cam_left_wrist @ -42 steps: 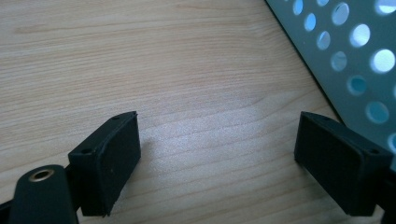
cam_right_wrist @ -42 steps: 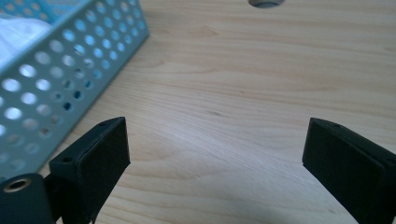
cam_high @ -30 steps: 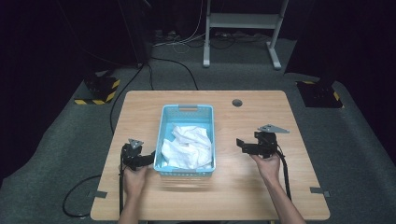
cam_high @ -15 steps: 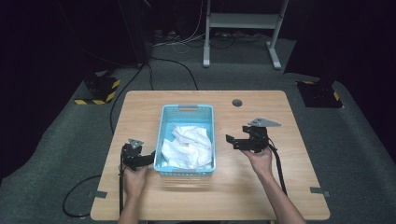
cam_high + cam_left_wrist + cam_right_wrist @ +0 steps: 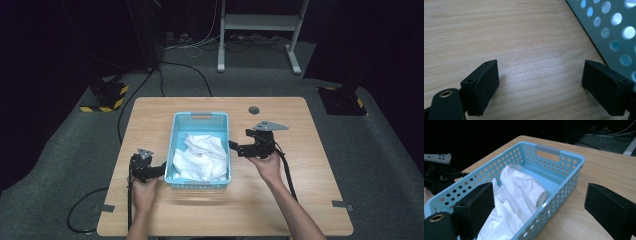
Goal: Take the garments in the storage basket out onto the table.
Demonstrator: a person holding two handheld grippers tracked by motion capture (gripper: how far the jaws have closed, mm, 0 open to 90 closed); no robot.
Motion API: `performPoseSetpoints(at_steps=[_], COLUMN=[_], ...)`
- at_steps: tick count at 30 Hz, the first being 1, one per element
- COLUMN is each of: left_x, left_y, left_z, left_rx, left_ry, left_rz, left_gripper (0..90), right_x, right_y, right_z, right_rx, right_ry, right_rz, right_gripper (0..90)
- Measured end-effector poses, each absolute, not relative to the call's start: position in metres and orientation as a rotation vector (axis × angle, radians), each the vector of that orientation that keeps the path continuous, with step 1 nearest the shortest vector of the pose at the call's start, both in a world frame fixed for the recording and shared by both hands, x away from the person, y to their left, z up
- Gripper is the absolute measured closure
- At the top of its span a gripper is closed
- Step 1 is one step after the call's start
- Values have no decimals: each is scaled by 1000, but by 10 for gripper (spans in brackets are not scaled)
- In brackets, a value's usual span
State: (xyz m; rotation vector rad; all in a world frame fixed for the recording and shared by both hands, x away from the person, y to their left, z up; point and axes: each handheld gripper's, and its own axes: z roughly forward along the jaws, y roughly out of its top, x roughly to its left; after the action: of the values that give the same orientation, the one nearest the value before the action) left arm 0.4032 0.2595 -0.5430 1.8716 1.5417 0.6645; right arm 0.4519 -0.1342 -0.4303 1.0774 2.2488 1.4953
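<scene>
Wooden table (image 5: 300, 200) carries a light-blue perforated plastic basket (image 5: 201, 120), the landmark for everything here. Nearest the person, the left gripper (image 5: 161, 169) sits low at the basket's near-left corner, held by the left hand (image 5: 142, 187), its cable trailing back off the table's near edge. In the left gripper view its jaws are spread wide with nothing between them, only bare wood grain below, and the basket's holed wall (image 5: 614, 30) just beside the right-hand jaw. Touching or not, cannot tell.

Right gripper (image 5: 233, 146) is held by the right hand (image 5: 267, 167) just right of the basket's right wall, about mid-length, raised off the table, grey three-cornered plate on top. Jaws released, wide apart, gripping nothing; in the right gripper view they frame the basket (image 5: 564, 157) from its side.

Inside the basket lies a crumpled white cloth garment (image 5: 200, 157), filling the near and middle part; the far end's blue floor is bare. Garment (image 5: 516, 195) looks like a shirt, with folds and a cuff-like edge.

Beyond the basket, a small round dark hole (image 5: 254, 110) in the tabletop, far right. Past the table, grey carpet, cables, a white metal stand (image 5: 260, 30).
</scene>
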Motion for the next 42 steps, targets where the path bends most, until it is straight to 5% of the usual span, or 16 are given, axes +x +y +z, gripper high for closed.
performPoseSetpoints(at_steps=[42], left_x=[403], left_y=[260], left_z=[-543], left_rx=[1871], left_ry=[1541], left_rz=[664], left_gripper=[145], right_x=[476], right_y=[-34], right_z=[-450], right_rx=[1066], right_ry=[2482], right_rz=[1215], right_gripper=[94])
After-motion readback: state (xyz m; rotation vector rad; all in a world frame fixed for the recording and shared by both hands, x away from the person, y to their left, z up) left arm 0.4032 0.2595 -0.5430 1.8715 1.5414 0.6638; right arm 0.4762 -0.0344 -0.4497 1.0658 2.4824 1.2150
